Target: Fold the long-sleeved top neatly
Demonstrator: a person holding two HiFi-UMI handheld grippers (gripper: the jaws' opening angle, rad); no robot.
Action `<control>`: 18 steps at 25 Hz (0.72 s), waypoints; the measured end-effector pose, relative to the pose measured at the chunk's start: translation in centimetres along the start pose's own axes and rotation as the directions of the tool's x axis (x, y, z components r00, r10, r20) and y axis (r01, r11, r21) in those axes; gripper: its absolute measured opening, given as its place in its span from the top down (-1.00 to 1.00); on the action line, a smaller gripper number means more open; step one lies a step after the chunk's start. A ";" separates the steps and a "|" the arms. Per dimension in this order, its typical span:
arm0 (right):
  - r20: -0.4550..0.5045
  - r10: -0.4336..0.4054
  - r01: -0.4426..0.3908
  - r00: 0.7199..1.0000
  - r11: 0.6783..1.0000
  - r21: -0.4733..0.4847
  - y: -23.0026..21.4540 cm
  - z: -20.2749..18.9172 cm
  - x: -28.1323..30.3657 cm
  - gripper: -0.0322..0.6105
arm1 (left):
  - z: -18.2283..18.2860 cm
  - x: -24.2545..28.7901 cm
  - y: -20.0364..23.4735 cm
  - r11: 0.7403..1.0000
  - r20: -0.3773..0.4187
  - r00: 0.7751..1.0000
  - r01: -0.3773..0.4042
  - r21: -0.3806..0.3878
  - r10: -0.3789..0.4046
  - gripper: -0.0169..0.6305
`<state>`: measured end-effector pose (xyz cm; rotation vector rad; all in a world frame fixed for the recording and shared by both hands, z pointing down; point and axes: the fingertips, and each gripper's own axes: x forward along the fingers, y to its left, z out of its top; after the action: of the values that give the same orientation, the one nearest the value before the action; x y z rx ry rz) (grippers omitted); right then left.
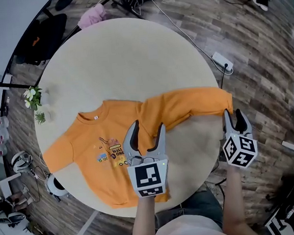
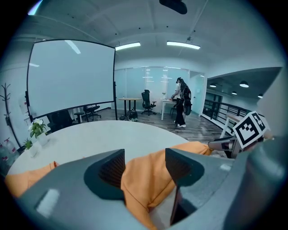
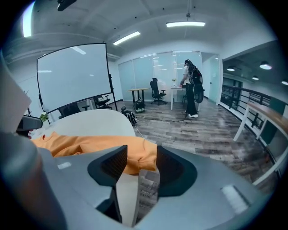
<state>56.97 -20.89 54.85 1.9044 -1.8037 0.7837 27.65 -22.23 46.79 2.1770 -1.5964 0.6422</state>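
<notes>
An orange long-sleeved top [image 1: 95, 144] with a small print on the chest lies face up on the round cream table [image 1: 131, 54]. Its right-hand sleeve [image 1: 192, 103] stretches out to the table's right edge. My left gripper [image 1: 147, 127] hangs over the top where that sleeve joins the body. It is open, with a raised fold of orange cloth [image 2: 146, 177] between the jaws [image 2: 144, 164]. My right gripper [image 1: 233, 114] is at the sleeve's end. The ribbed cuff [image 3: 143, 155] lies between its open jaws [image 3: 141, 164], at the table's rim.
A small vase of white flowers [image 1: 32, 96] stands at the table's left edge. A pink cloth [image 1: 92, 16] lies on a chair behind, and a power strip [image 1: 221, 61] with a cable is on the wooden floor to the right. A person [image 2: 182, 101] stands far off by the desks.
</notes>
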 end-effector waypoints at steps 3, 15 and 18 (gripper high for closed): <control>-0.015 0.003 -0.002 1.000 1.000 0.030 -0.2 -0.7 0.6 0.19 | -0.5 0.5 -0.1 1.000 -0.011 1.000 0.005 -0.005 -0.005 0.10; -0.055 0.042 -0.038 0.998 0.997 0.069 -0.1 -2.3 1.4 0.24 | -1.7 1.4 -1.3 1.000 -0.038 0.999 0.024 -0.019 -0.025 0.10; -0.056 0.054 -0.050 0.997 0.996 0.070 0.1 -2.4 1.4 0.31 | -1.7 1.3 -1.4 1.000 -0.037 0.999 0.023 -0.019 -0.024 0.10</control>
<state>56.54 -20.42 57.53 1.8634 -1.8191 0.9199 29.08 -21.88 48.92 2.1543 -1.5499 0.6543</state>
